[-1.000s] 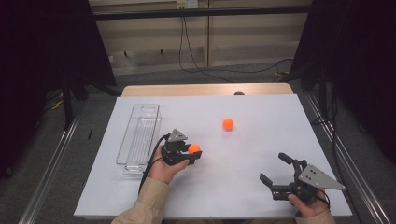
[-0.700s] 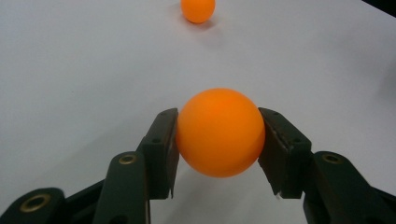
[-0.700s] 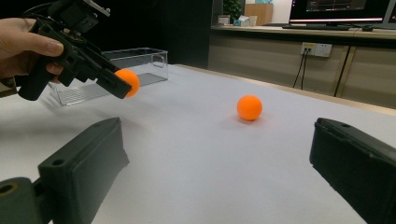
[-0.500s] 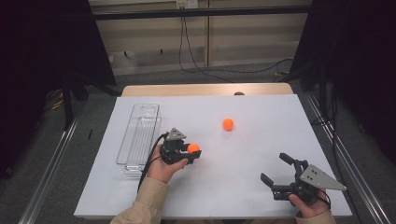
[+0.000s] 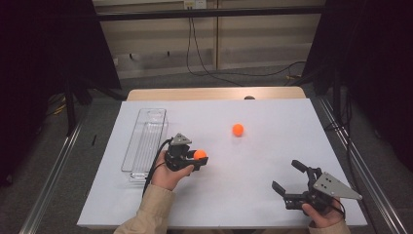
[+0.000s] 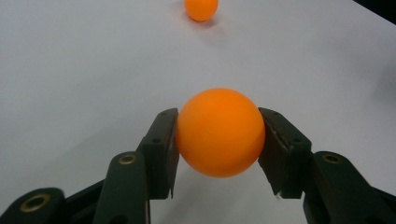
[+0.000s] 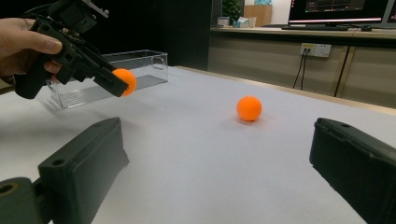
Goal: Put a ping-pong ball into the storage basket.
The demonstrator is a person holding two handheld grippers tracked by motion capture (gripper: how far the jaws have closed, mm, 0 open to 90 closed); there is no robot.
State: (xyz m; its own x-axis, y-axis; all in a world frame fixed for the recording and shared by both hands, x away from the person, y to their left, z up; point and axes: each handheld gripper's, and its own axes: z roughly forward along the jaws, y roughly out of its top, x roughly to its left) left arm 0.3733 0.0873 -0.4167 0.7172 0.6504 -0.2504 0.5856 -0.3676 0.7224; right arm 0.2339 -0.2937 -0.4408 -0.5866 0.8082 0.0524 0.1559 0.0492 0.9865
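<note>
Left hand-held gripper (image 5: 197, 161) has its jaws clamped on one orange ball (image 6: 219, 132), and we hold it lifted a little off the white tabletop (image 5: 253, 195), just beside the clear plastic tray (image 5: 144, 141). We judge the pick-up done for this ball and the drop into the tray not yet made. Our right hand-held gripper (image 5: 291, 181) waits with jaws spread wide and empty near the front right corner. A second orange ball (image 5: 237, 129) sits loose mid-tabletop, well apart from both, so we reckon roughly half the work remains.
</note>
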